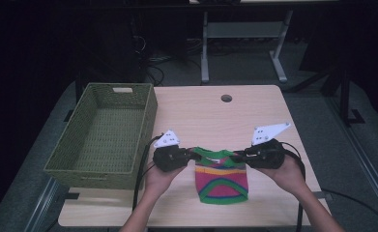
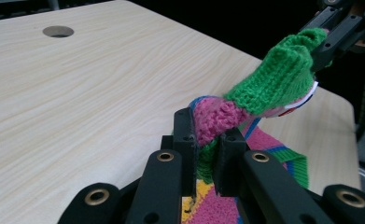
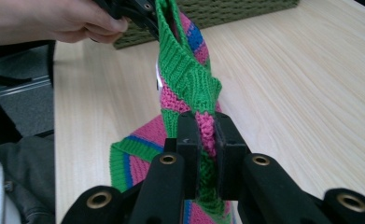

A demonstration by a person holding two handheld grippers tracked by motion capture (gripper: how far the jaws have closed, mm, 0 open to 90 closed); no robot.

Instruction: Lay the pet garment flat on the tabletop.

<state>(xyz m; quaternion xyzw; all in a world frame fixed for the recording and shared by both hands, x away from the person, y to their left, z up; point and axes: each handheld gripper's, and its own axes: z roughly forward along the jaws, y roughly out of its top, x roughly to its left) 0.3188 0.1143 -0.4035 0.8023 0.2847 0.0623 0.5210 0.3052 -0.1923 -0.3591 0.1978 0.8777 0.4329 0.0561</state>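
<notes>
A small striped knitted sweater [image 1: 221, 175] hangs over the worktop [image 1: 215, 113] just to the right of the green wicker basket [image 1: 104, 135], stretched between two grippers. The left gripper [image 2: 207, 154] has its jaws clamped on one shoulder, and the right gripper [image 3: 207, 140] pinches the other shoulder the same way (only a thin fold of knit sits in each). If the hands pull further apart, a fold could likely slip free, letting the sweater swing and drop crumpled short of the basket.

Left gripper [image 1: 190, 155] and right gripper [image 1: 239, 155] facing inward, fingers [image 2: 186, 135] clamped, forearms converging from below
</notes>
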